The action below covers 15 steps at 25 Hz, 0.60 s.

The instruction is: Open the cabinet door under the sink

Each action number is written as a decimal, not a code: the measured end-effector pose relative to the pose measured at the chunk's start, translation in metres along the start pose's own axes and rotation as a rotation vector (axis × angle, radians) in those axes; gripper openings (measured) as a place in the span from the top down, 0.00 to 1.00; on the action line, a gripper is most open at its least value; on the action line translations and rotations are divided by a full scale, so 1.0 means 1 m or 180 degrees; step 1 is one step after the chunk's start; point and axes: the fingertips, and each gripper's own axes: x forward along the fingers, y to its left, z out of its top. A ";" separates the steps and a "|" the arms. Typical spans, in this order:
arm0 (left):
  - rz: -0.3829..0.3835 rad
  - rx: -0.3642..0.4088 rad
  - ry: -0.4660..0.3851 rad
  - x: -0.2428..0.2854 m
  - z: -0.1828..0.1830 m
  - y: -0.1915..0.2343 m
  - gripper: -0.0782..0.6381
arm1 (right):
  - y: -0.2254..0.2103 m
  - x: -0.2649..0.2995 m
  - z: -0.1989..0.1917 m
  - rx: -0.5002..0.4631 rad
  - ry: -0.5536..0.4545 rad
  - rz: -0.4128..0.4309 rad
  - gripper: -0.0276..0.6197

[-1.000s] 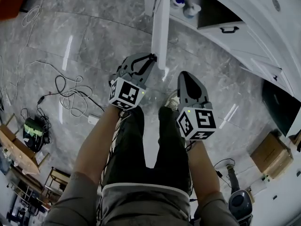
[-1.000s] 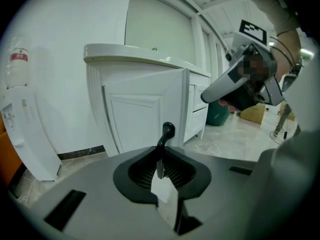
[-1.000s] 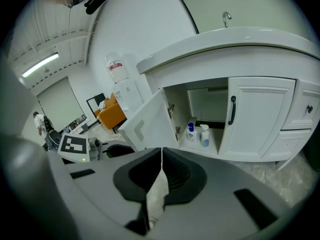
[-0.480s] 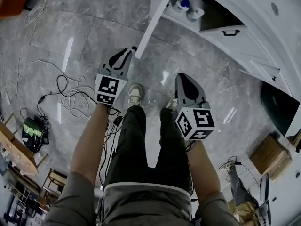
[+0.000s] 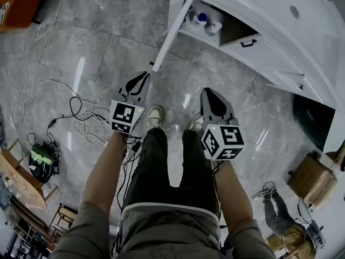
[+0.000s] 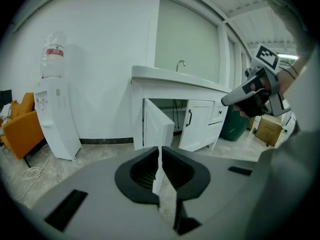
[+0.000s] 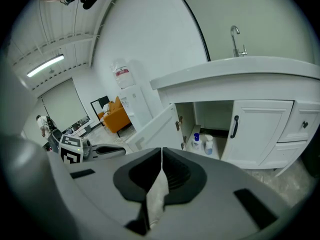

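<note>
The white cabinet door (image 5: 171,34) under the sink stands swung open, its free edge toward me. Two bottles (image 5: 207,20) show inside the cabinet. My left gripper (image 5: 144,75) hovers just short of the door's free edge and touches nothing. Its jaws have just been closing and now meet, with nothing between them (image 6: 159,154). The door (image 6: 157,126) is a little way ahead of it. My right gripper (image 5: 211,92) hangs over the floor to the right, shut and empty (image 7: 161,156), facing the open cabinet (image 7: 200,116).
A second cabinet door (image 7: 257,131) with a black handle is closed beside the opening. A water dispenser (image 6: 55,119) and an orange chair (image 6: 20,129) stand at the left. Cables (image 5: 81,112) lie on the floor, with a cardboard box (image 5: 310,177) at the right.
The door has swung wider open. My left gripper has moved left with its free edge, then come off it. Both grippers have risen a little.
</note>
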 end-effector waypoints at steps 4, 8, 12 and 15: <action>-0.0010 0.0026 -0.0042 -0.019 0.034 -0.007 0.84 | 0.004 -0.022 0.031 0.0005 -0.0080 -0.0017 0.91; 0.0006 0.0021 -0.0105 -0.036 0.076 -0.010 0.84 | 0.019 -0.048 0.075 -0.0028 -0.0263 0.0034 0.91; 0.0044 0.0083 -0.0229 -0.046 0.130 -0.013 0.85 | 0.027 -0.071 0.117 -0.0281 -0.0385 0.0038 0.91; 0.0054 0.0193 -0.0339 -0.053 0.172 -0.018 0.85 | 0.030 -0.089 0.146 -0.0453 -0.0470 0.0024 0.91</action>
